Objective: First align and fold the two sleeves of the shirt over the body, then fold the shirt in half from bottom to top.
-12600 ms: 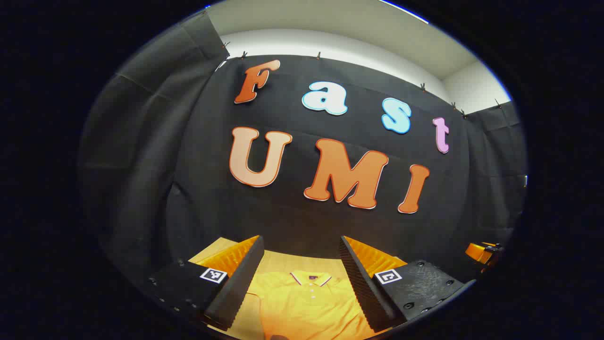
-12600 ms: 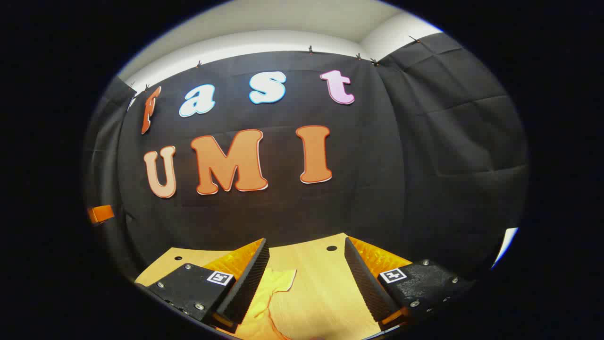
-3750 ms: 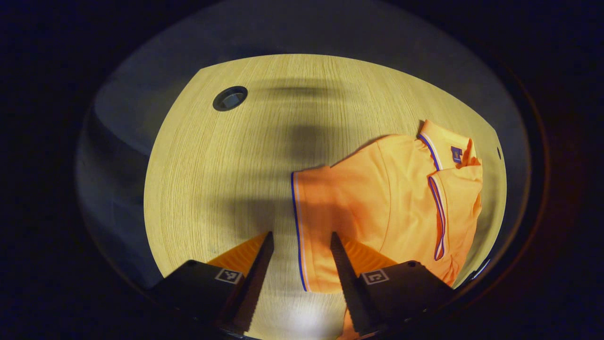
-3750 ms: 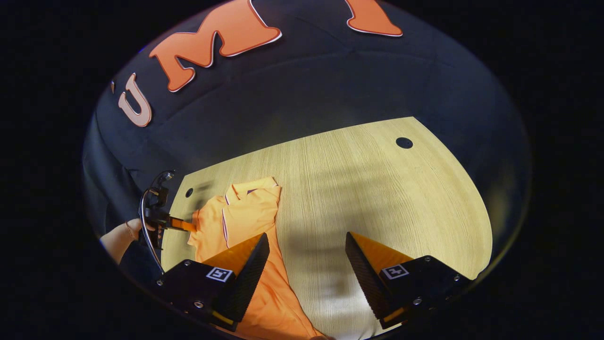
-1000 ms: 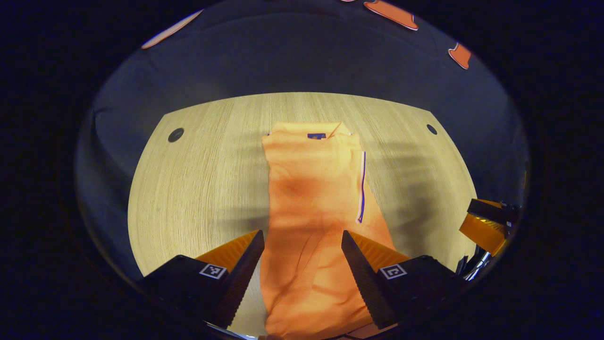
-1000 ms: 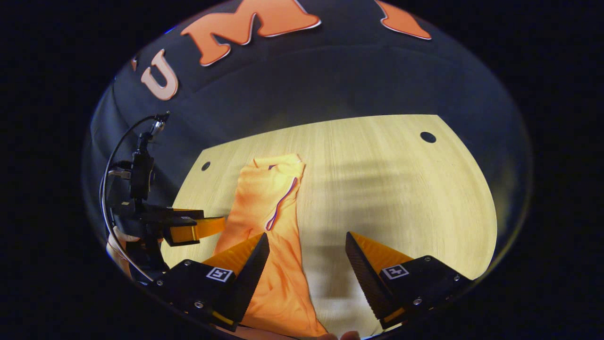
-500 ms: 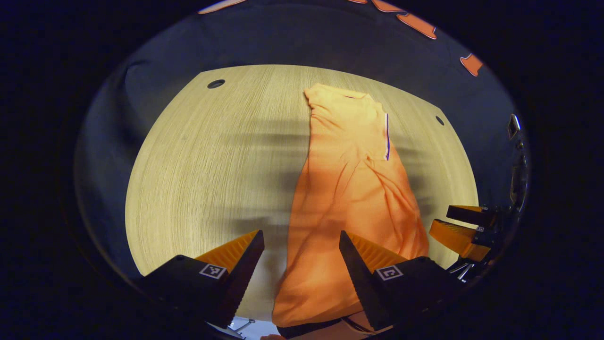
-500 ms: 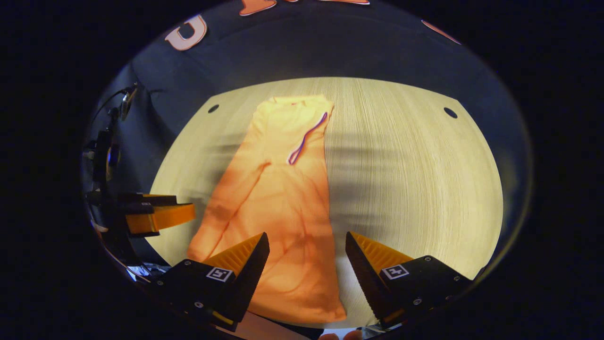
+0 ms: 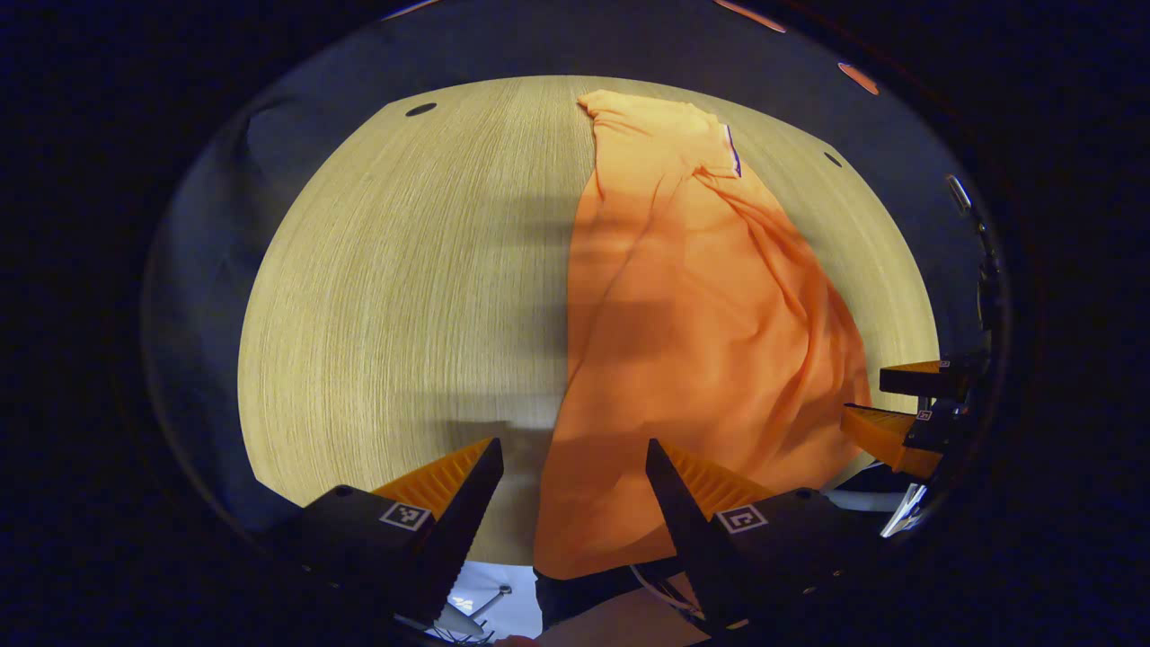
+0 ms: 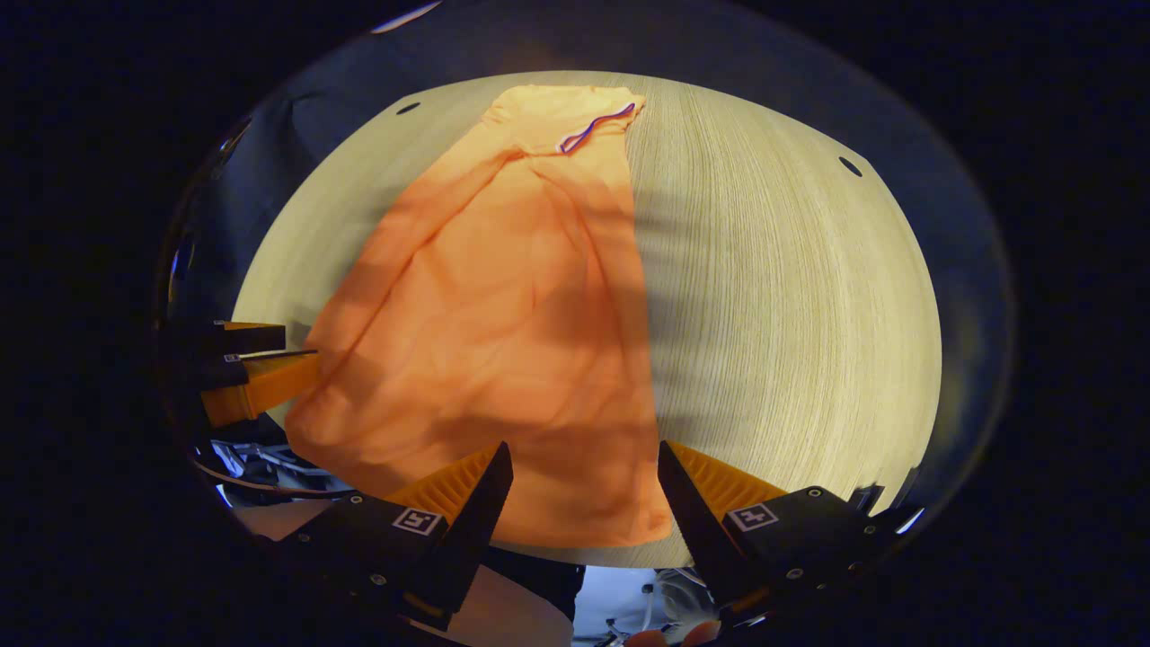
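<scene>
The orange shirt [image 9: 683, 305] lies lengthwise on the pale wood-grain counter [image 9: 404, 270], a long, softly wrinkled strip with its sleeves folded in and its hem at the near edge. The left gripper [image 9: 573, 490] and the right gripper [image 10: 584, 490] hover above that hem, ridged fingers [image 10: 472, 512] spread wide, holding nothing.

Both cameras pulled back toward the near table edge [image 9: 377, 296], shirt [image 9: 683, 305] now larger with hem at 6 o'clock, collar slid toward 12 o'clock, sleeve trim seemingly mostly hidden, cloth more rumpled.
</scene>
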### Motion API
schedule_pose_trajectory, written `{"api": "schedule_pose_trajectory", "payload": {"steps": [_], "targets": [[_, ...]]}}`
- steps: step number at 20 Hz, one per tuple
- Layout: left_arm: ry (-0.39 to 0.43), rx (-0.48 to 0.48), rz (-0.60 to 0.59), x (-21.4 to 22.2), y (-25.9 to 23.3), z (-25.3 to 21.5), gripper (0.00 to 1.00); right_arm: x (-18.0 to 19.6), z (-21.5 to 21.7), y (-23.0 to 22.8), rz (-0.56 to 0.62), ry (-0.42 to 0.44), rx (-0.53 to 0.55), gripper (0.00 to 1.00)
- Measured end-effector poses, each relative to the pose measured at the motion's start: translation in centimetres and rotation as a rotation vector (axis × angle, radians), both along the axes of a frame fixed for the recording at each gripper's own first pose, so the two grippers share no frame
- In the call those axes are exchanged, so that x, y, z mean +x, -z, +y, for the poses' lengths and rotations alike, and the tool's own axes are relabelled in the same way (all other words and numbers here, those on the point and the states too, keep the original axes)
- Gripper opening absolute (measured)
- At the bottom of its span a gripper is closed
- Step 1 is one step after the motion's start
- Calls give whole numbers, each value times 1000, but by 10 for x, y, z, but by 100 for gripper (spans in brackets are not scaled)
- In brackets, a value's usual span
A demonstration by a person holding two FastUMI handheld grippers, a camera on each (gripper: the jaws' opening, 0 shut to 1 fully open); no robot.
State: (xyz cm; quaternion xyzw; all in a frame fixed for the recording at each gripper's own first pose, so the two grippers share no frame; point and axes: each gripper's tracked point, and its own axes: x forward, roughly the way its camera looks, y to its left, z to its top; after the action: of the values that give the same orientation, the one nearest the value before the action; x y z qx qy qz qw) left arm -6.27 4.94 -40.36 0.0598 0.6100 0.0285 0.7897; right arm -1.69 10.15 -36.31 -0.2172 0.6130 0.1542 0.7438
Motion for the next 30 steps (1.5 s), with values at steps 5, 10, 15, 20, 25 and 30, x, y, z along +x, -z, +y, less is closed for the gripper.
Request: {"api": "schedule_pose_trajectory", "payload": {"steps": [5, 10, 15, 20, 25, 30], "targets": [[-45, 47, 13, -17, 16, 4, 99, -14, -2, 18, 50, 20, -28, 100], [-34, 49, 63, -27, 29, -8, 100, -20, -1, 23, 80, 27, -48, 100], [-50, 50, 98, -21, 37, -11, 99, -19, 0, 23, 89, 24, -54, 100], [-11, 46, 80, -5, 46, -20, 94, -24, 0, 22, 98, 64, -60, 76], [23, 11, -25, 27, 59, -37, 3, -18, 11, 23, 27, 41, 2, 8], [15, 1, -12, 38, 67, -30, 1, -21, 18, 21, 73, 84, 74, 0]]}}
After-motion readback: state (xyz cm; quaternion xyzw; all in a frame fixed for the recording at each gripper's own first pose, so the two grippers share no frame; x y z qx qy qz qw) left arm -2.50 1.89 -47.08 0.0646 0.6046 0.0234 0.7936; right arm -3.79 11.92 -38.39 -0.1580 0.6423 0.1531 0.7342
